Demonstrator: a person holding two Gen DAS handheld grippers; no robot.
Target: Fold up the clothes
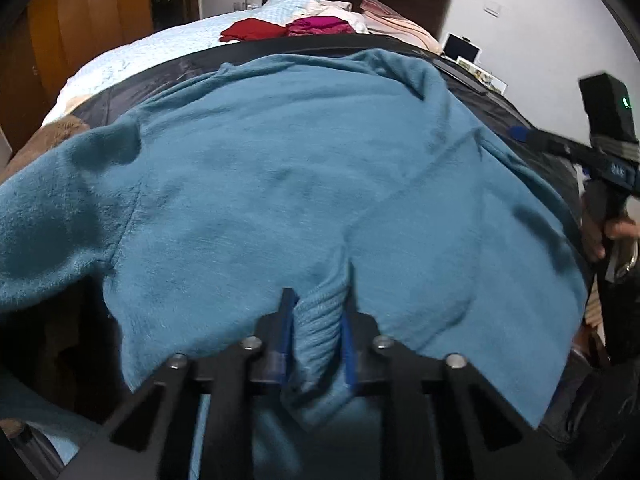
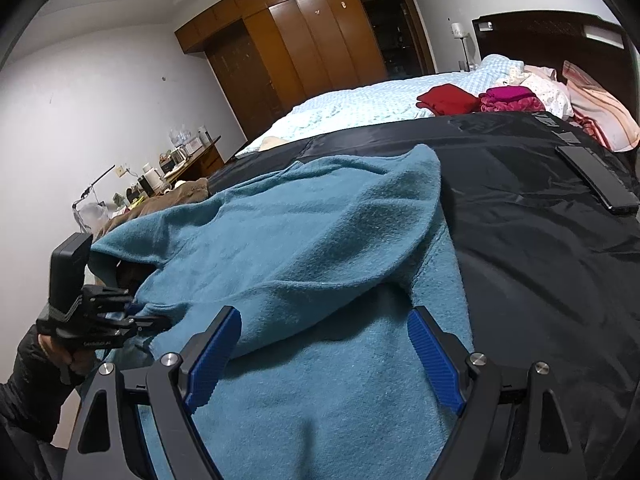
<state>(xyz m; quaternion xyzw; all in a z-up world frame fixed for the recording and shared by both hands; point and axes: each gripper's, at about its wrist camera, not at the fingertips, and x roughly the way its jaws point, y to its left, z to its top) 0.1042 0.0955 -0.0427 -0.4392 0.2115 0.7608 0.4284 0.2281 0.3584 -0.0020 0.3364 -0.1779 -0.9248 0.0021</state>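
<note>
Teal fleece fills the space between the left gripper's jaws: a ribbed cuff or hem of the blue sweater is bunched there, and the two blue pads stand narrow, pressing on it from either side. Just ahead of those jaws the sweater spreads flat and wide, one sleeve trailing off to their left and another fold running off to their right.

In the right wrist view, the right gripper has its jaws wide apart (nothing is pinched in them), and they hover over the near edge of the same sweater, with a raised fold of fleece lying just ahead of the gap and close to the left-hand pad. To the right of these jaws the sweater ends and a black sheet lies bare under it, covering the foot of the bed. A dark flat phone-like slab rests on that sheet, further off to the right.

Beyond the sheet, on the pale bedspread, sit a folded red garment and, just beside it, a magenta garment, with pillows behind them against the dark headboard. Furthest off, past the left of the jaws, stands a brown wooden wardrobe.
</note>
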